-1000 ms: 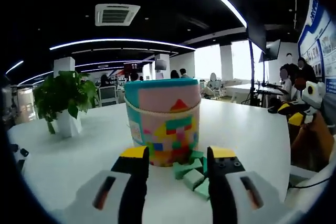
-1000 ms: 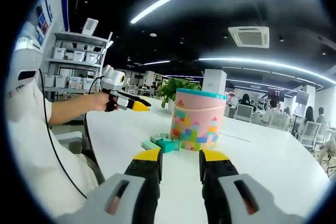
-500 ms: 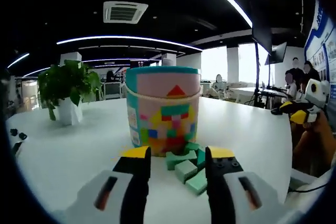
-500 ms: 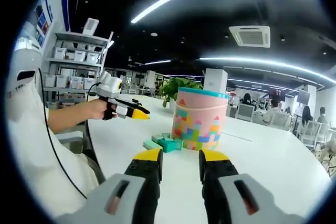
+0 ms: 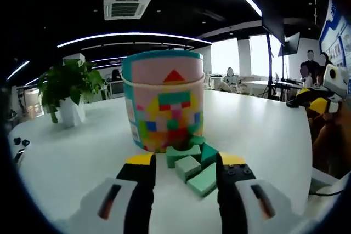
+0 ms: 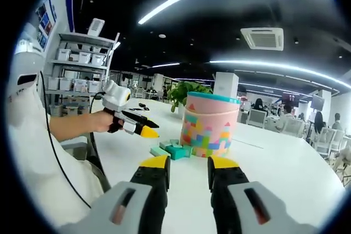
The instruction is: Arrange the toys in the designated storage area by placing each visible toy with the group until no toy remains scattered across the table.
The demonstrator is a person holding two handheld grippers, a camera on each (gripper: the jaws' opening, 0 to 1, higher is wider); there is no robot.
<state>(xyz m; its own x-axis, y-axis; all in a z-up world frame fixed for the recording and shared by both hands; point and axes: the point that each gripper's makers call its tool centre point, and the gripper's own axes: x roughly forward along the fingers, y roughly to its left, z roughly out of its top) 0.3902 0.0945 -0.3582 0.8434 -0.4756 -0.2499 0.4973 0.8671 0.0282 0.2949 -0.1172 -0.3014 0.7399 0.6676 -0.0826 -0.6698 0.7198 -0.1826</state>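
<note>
Left tongs (image 5: 184, 164): your jaws stand apart with nothing between them, low over the desk (image 5: 82, 157), just short of the green blocks (image 5: 192, 163).
Right tongs (image 6: 188, 164): your jaws are parted and grip nothing.
Green blocks: a small heap on the desk, touching the foot of the patterned tub (image 5: 163, 102).
Potted plant (image 5: 67, 94): well behind, on the desk.

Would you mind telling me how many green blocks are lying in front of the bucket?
4 can be made out, clustered at the bucket: arch block, dark wedge, cube, flat slab nearest. More may be hidden behind them.
</note>
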